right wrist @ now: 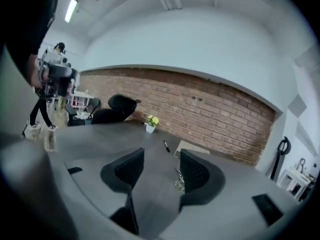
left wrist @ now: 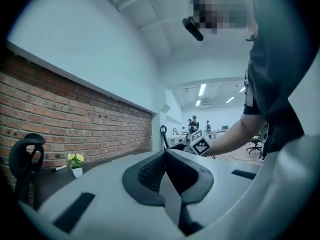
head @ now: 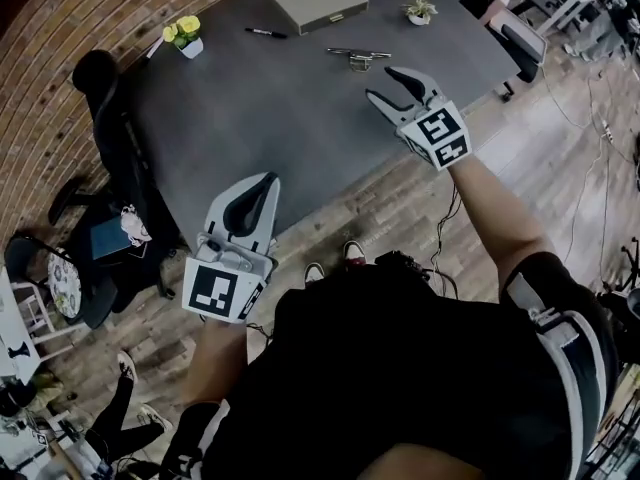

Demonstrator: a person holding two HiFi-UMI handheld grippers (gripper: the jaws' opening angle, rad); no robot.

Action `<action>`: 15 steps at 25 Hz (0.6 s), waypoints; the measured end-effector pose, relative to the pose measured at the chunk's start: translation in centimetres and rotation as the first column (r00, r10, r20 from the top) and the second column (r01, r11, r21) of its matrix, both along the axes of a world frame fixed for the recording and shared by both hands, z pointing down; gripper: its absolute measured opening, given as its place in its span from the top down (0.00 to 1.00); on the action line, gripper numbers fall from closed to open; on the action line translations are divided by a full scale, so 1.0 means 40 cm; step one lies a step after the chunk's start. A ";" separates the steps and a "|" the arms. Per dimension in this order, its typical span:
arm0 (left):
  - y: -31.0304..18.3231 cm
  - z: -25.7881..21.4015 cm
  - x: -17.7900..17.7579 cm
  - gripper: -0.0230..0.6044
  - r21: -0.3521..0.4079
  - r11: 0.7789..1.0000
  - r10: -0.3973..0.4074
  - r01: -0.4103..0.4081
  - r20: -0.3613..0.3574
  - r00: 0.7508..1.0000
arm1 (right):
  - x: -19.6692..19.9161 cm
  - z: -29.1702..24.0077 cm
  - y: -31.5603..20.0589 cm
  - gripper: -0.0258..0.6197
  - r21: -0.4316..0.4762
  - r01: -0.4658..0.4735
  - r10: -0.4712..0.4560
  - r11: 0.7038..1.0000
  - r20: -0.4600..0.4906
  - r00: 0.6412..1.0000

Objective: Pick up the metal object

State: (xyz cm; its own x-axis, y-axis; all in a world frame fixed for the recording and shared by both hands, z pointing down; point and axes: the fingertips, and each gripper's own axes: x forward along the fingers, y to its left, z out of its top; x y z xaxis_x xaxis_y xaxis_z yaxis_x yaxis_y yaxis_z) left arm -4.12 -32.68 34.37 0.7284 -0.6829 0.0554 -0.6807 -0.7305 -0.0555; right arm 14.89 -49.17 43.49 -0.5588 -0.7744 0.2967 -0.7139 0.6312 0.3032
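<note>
Right gripper (head: 383, 83), jaws spread and empty, hovers near the metal object (head: 358, 58) on the table (head: 260, 118); left gripper (head: 262, 183), jaws pressed together, hangs at the near edge.

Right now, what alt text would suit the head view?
Seen from above, a person's right gripper, jaws open, reaches over a grey table towards a metal object. The left gripper, jaws shut, hangs at the table's near edge; a pen, a flat box and two potted plants sit farther off.
</note>
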 end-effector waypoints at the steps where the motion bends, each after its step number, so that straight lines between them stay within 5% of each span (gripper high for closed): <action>1: -0.006 0.009 0.003 0.95 -0.012 1.000 -0.011 0.011 0.007 1.000 | 0.002 0.034 -0.048 0.61 -0.019 0.001 -0.002 1.000 -0.042 0.999; 7: -0.025 0.054 0.011 0.95 -0.060 0.997 -0.050 0.053 0.054 0.997 | 0.016 0.265 -0.298 0.58 -0.143 -0.015 -0.034 0.990 -0.335 0.942; 15: -0.046 0.067 -0.026 0.95 -0.121 0.984 -0.120 0.128 0.069 0.990 | 0.041 0.417 -0.463 0.59 -0.251 -0.082 -0.037 0.964 -0.437 0.899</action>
